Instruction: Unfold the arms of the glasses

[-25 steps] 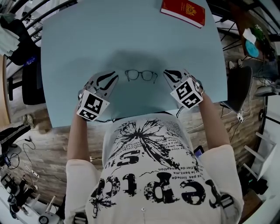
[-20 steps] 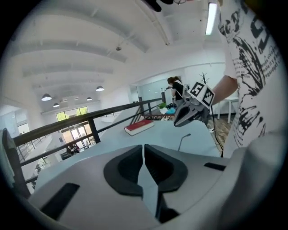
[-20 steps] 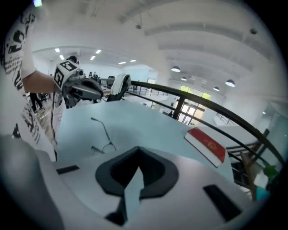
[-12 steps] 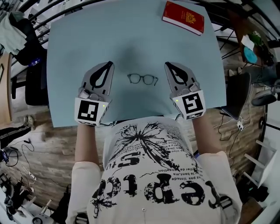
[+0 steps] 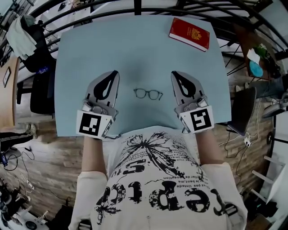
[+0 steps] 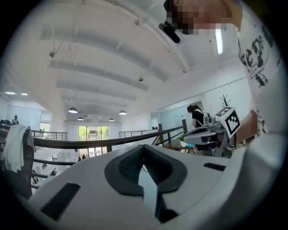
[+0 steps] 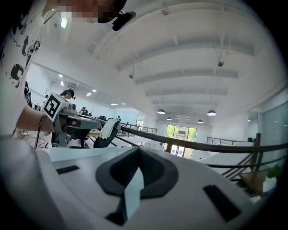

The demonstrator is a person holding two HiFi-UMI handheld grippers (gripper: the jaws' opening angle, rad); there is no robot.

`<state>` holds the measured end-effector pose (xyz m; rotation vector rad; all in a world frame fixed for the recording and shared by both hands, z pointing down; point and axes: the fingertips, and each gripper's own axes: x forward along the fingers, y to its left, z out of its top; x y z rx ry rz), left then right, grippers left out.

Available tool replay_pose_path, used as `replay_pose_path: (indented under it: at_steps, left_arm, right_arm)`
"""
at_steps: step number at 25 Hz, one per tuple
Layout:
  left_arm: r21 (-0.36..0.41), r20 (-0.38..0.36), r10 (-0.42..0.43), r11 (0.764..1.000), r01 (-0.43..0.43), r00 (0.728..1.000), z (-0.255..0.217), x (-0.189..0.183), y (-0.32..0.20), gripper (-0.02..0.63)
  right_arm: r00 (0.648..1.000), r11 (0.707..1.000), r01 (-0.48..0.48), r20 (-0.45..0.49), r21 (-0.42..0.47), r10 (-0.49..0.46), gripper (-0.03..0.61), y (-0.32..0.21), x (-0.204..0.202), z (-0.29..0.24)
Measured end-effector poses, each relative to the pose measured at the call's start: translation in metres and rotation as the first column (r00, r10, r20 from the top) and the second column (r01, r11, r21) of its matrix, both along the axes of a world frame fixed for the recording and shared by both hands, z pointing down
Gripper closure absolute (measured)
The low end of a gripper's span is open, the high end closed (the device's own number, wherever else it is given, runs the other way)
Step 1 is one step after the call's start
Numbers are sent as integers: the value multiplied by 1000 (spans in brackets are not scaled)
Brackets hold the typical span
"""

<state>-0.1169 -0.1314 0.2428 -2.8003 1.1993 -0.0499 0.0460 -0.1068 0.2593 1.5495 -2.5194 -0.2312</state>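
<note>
A pair of thin black-framed glasses (image 5: 148, 94) lies on the pale blue table (image 5: 135, 49), between my two grippers and touched by neither. My left gripper (image 5: 112, 75) hovers to the left of the glasses, raised off the table, jaws shut with nothing between them. To the right of the glasses my right gripper (image 5: 177, 75) is held the same way, shut and empty. In the left gripper view the closed left gripper (image 6: 144, 148) points level across the room, with the right gripper's marker cube (image 6: 228, 121) at the right. The right gripper view shows the closed right gripper (image 7: 138, 150).
A red booklet (image 5: 189, 34) lies at the table's far right corner. A black railing (image 5: 112, 9) runs behind the table. Chairs with clothes (image 5: 31, 49) stand at the left, a dark chair (image 5: 245, 103) at the right. The person's printed white shirt (image 5: 157, 179) fills the near foreground.
Both grippers have lifted off the table beside the glasses and tipped up to point level, their jaws closing. The glasses stay on the table.
</note>
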Motion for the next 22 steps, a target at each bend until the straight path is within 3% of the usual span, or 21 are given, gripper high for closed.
replay_pose_path:
  at_steps: [22]
  left_arm:
    - [-39, -5, -65, 997, 65, 998, 7, 11, -22, 595]
  right_arm:
    - [1000, 999, 14, -2, 45, -13, 571, -24, 7, -5]
